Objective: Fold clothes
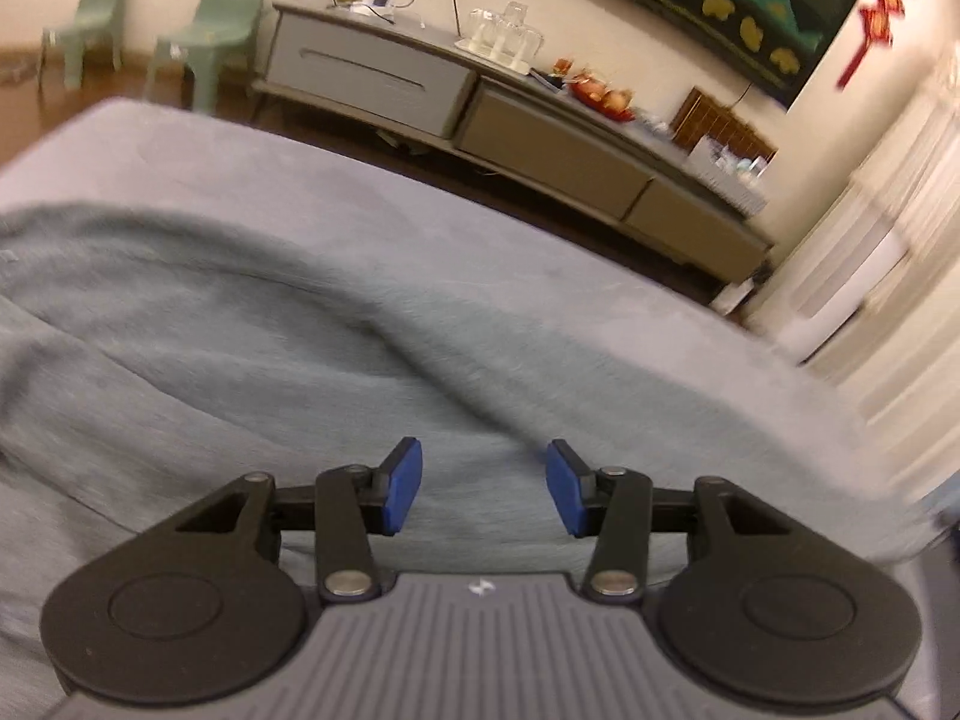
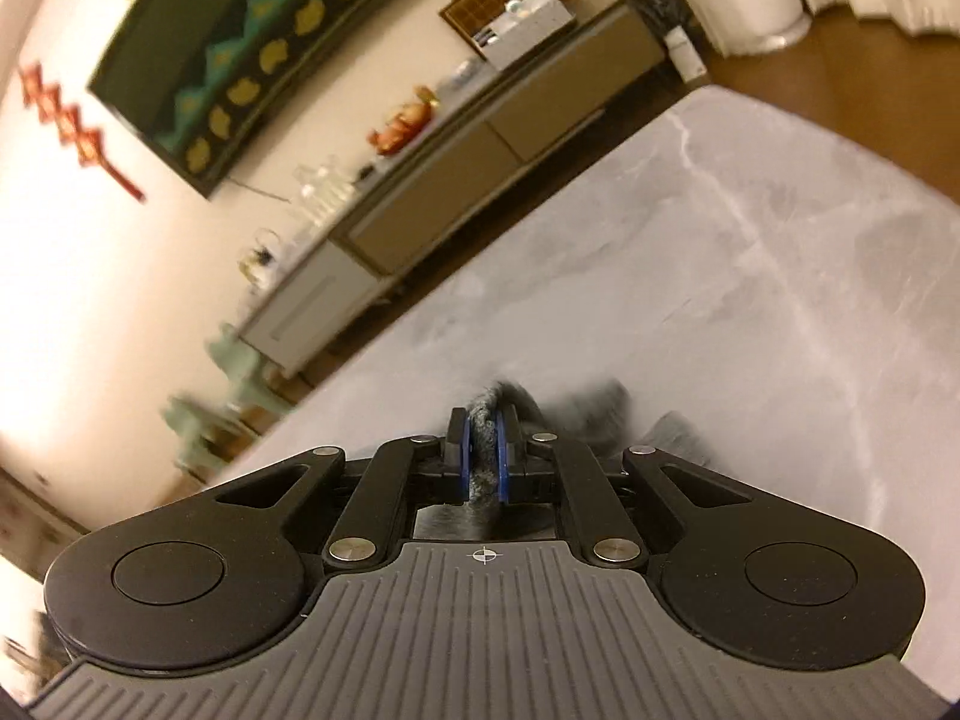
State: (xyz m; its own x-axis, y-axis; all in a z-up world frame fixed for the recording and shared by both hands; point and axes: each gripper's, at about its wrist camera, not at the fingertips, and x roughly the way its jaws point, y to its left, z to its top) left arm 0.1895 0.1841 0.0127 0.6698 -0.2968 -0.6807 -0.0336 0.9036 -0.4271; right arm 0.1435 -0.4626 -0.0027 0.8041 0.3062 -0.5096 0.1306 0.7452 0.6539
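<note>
A grey-green knit garment lies spread and rumpled across a pale grey padded surface — bed or table, the pictures do not settle it — while a bunched edge of dark grey fabric is pinched between the blue pads of the right tool, lifted clear of the surface beyond it. The left tool hovers just above the cloth with its jaws spread, gripping nothing. To fold cleanly, the free tool would likely do best to close on a matching edge or corner, so both sides travel together — one-sided pulling risks dragging the whole piece askew. Behind, a low sideboard lines the wall, two green chairs beside it.
</note>
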